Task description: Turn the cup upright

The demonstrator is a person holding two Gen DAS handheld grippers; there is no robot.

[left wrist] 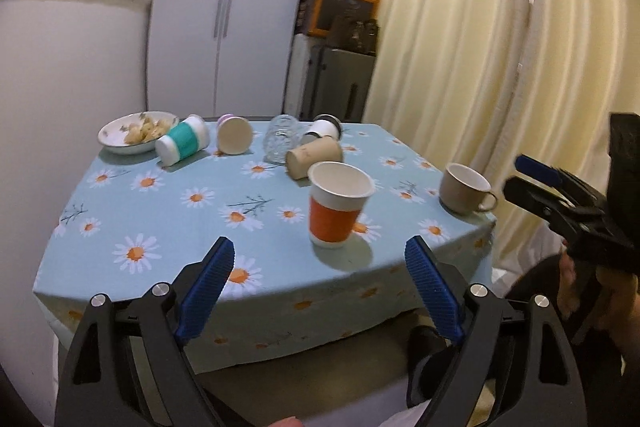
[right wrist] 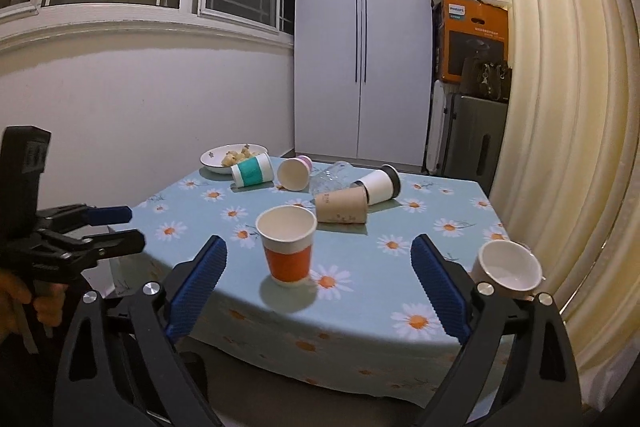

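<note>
An orange-banded paper cup [left wrist: 338, 207] [right wrist: 288, 247] stands upright near the front of the daisy tablecloth [left wrist: 168, 203] [right wrist: 400, 267]. Behind it several cups lie on their sides: a plain brown one [left wrist: 314, 157] [right wrist: 342, 209], a white one with a black lid [left wrist: 326, 129] [right wrist: 380, 185], a clear glass [left wrist: 280, 139] [right wrist: 332, 177], a pink-rimmed one [left wrist: 235, 134] [right wrist: 295, 173] and a teal-banded one [left wrist: 182, 143] [right wrist: 252, 173]. My left gripper [left wrist: 320, 279] [right wrist: 116, 227] is open and empty, short of the table's front edge. My right gripper [right wrist: 320, 287] [left wrist: 532, 175] is open and empty.
A beige mug [left wrist: 466, 189] [right wrist: 506, 269] stands upright at the front right corner. A bowl of food [left wrist: 136, 133] [right wrist: 232, 157] sits at the back left. A white cabinet [right wrist: 360, 39], stacked boxes [right wrist: 472, 39] and a cream curtain [right wrist: 560, 107] surround the table.
</note>
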